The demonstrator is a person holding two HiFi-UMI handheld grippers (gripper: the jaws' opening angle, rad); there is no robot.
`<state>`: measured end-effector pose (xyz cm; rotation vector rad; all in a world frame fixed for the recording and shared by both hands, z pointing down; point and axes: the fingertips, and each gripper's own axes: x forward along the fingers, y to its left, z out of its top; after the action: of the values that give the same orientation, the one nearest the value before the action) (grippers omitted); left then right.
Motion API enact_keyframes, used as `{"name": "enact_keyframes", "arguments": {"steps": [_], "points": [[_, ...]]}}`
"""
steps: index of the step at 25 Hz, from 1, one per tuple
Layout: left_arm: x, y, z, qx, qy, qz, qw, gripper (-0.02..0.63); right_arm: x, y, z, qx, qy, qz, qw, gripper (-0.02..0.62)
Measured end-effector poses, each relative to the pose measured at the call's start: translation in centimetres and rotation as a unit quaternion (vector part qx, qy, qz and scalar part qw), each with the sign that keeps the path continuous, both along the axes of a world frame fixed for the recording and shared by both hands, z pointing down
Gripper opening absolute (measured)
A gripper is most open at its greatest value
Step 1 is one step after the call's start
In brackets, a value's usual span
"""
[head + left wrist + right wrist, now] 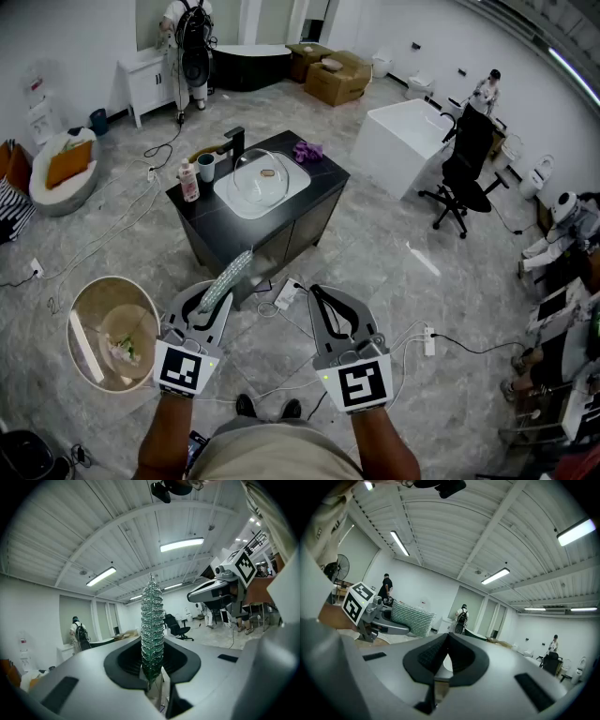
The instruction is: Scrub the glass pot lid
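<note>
The glass pot lid (259, 177) lies in the white sink (291, 188) of a black counter (323, 178), well ahead of both grippers. My left gripper (215, 297) is held low in front of me, shut on a silvery-green mesh scrub pad (227, 278). In the left gripper view the pad (152, 625) stands upright between the jaws (152, 676). My right gripper (319, 291) is level with the left one, shut with nothing in it; its jaws (444, 644) meet in the right gripper view. Both grippers tilt up toward the ceiling.
On the counter stand a soap bottle (188, 180), a cup (206, 167), a black faucet (232, 143) and a purple cloth (307, 150). A round basin (112, 333) sits on the floor at left. Cables and a power strip (286, 294) lie ahead. An office chair (464, 169) stands at right.
</note>
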<state>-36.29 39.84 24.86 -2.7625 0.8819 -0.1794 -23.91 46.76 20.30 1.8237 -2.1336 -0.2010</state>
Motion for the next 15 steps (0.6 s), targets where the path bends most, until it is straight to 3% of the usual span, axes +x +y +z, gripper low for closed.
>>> {"name": "enact_keyframes", "arguments": {"steps": [15], "points": [[-2.5, -2.5, 0.9, 0.006, 0.012, 0.014, 0.9998, 0.087, -1.7, -1.6, 0.8, 0.0, 0.003, 0.024, 1.0, 0.021]]}}
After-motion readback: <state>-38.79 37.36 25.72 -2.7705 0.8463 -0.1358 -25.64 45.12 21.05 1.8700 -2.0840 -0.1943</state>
